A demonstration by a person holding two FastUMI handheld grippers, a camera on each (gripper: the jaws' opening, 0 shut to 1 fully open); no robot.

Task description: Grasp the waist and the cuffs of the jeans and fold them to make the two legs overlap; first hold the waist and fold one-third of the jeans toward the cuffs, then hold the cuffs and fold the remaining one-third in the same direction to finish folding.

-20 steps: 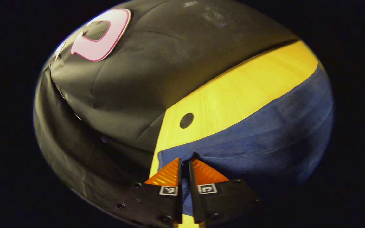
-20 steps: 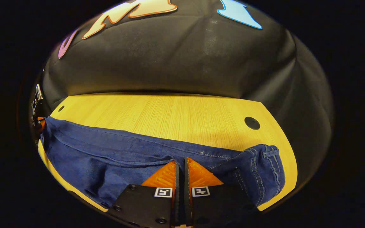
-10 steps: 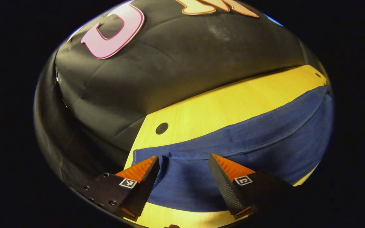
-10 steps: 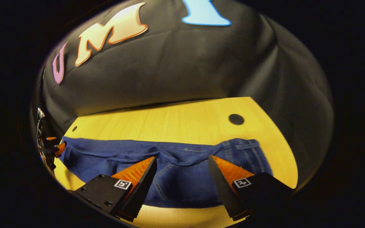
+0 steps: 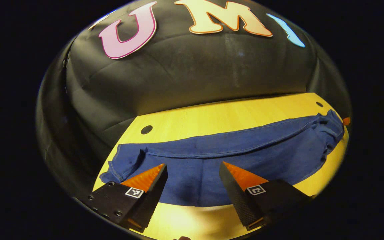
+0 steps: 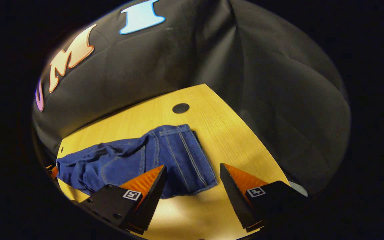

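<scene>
My left gripper (image 5: pixel 192 173) hangs wide open over the near edge of the bench (image 5: pixel 232 113), gripping nothing, and my right gripper (image 6: pixel 192 173) is just as wide and just as empty. The jeans (image 5: pixel 232 156) lie in a long band across the bench, legs stacked, waist (image 6: pixel 182 156) at my right end. Risk now: the cuffs (image 5: pixel 122 166) look rumpled, so pinching one layer alone would skew the next fold.
</scene>
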